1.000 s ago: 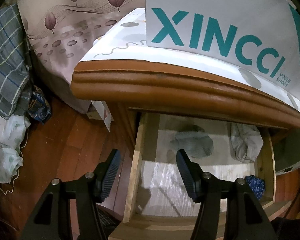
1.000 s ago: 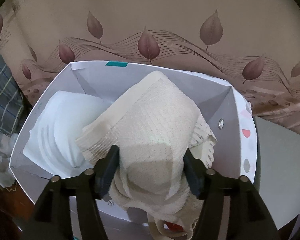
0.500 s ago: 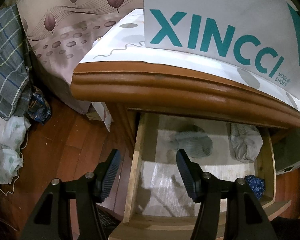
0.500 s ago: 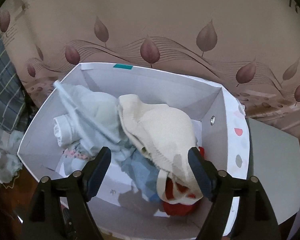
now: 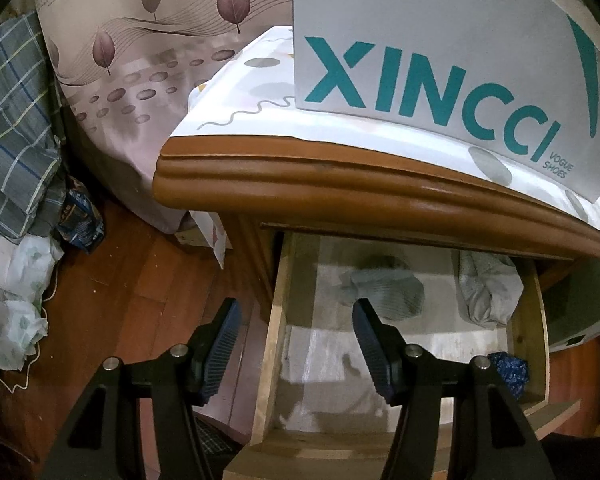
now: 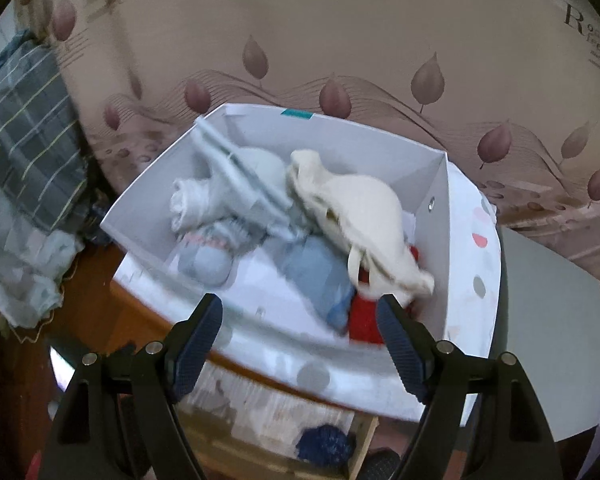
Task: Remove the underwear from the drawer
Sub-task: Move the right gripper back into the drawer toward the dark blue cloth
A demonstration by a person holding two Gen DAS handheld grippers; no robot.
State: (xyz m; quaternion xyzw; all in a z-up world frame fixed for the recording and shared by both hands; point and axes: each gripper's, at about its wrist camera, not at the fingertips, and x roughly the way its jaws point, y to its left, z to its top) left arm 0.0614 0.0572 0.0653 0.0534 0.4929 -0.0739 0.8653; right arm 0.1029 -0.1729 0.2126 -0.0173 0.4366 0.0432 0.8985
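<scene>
The wooden drawer (image 5: pixel 276 320) stands pulled out under the nightstand top. In it lie a grey-green garment (image 5: pixel 384 292), a pale crumpled one (image 5: pixel 488 292) at the right and a dark blue one (image 5: pixel 508 372) in the front corner. My left gripper (image 5: pixel 296 340) hovers open over the drawer's left edge, empty. In the right wrist view a white shoebox (image 6: pixel 460 264) holds several garments, the cream underwear (image 6: pixel 364 208) on top. My right gripper (image 6: pixel 300 340) is open and empty, just in front of the box. The blue garment (image 6: pixel 326 446) shows below it.
The box's front (image 5: pixel 440 80) reads XINCCI and sits on a patterned cloth (image 5: pixel 252 96) over the nightstand. A bed with leaf-print sheet (image 6: pixel 340 60) lies behind. Plaid fabric (image 5: pixel 12 128) and white bags (image 5: pixel 8 288) crowd the wooden floor at the left.
My right gripper let go of the cream underwear into the box, opened wider and drew back from the box. The left gripper stayed still.
</scene>
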